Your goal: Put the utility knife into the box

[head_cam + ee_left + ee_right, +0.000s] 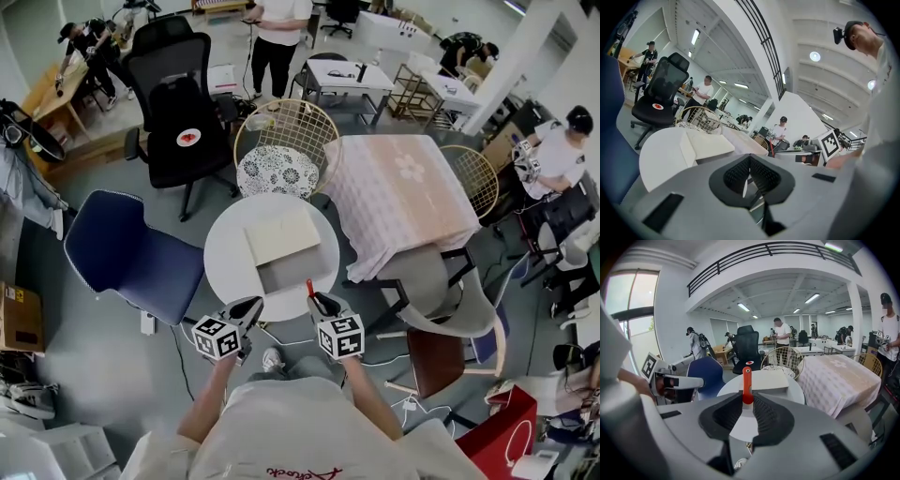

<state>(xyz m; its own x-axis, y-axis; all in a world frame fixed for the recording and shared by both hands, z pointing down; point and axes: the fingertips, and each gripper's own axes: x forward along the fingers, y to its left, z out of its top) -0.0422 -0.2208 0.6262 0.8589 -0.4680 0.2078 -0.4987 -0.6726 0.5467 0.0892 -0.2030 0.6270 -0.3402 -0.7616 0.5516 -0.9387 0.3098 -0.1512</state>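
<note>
Gripping the red utility knife [746, 380] upright, the fingers of our right gripper [318, 299] pinch its lower end beside the open box [284, 277] on the round white tabletop [225, 255]. On our left gripper [749, 180] the fingers are pressed together, empty, near the tabletop's edge.

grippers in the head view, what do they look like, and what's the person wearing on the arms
The left gripper and the right gripper both have grey bodies, with black ribbed pads lining the jaws. Each carries a white cube printed with black square markers. No cables show on them. The person wears a white short-sleeved shirt with red lettering.
</note>
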